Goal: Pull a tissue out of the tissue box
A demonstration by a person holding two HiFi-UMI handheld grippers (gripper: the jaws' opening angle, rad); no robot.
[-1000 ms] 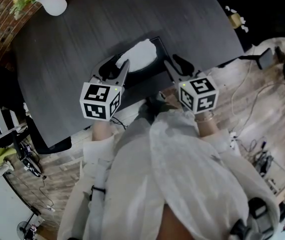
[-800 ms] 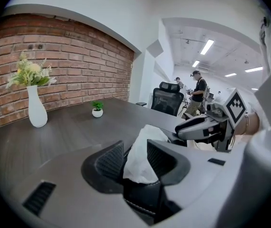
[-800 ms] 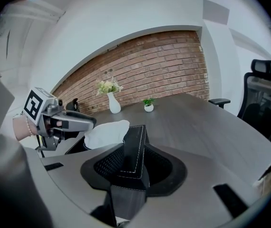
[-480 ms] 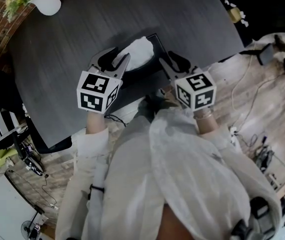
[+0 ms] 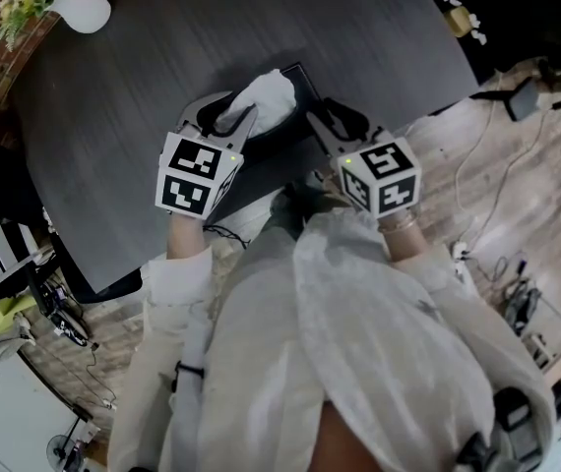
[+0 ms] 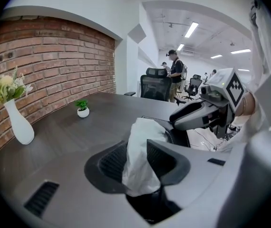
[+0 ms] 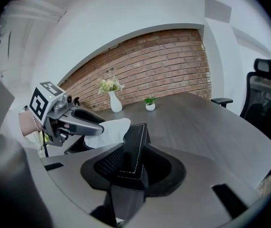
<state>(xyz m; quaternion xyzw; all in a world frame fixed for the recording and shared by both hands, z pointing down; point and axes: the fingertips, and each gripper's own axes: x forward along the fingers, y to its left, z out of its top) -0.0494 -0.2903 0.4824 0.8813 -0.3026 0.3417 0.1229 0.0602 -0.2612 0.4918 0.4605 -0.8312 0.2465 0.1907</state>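
A black tissue box [image 5: 300, 91] lies on the dark table [image 5: 143, 96] near its front edge. A white tissue [image 5: 266, 91] stands up out of it. My left gripper [image 5: 229, 116] is shut on the tissue, which in the left gripper view hangs bunched [image 6: 142, 146] between the jaws of that gripper [image 6: 138, 164]. My right gripper [image 5: 332, 118] is at the box's right end. In the right gripper view the box's end [image 7: 133, 144] fills the gap between the jaws of the right gripper [image 7: 130, 167]. The left gripper [image 7: 85, 122] and tissue [image 7: 111, 129] show beyond it.
A white vase with flowers [image 5: 79, 10] stands at the table's far left, a small potted plant [image 6: 82, 109] at the far edge. Office chairs [image 6: 154, 84] and a standing person [image 6: 176, 72] are beyond the table. Cables [image 5: 502, 293] lie on the wooden floor at the right.
My left gripper has shifted forward to the tissue and rolled a little. The tissue now looks narrower and more bunched. The right gripper has stayed at the box.
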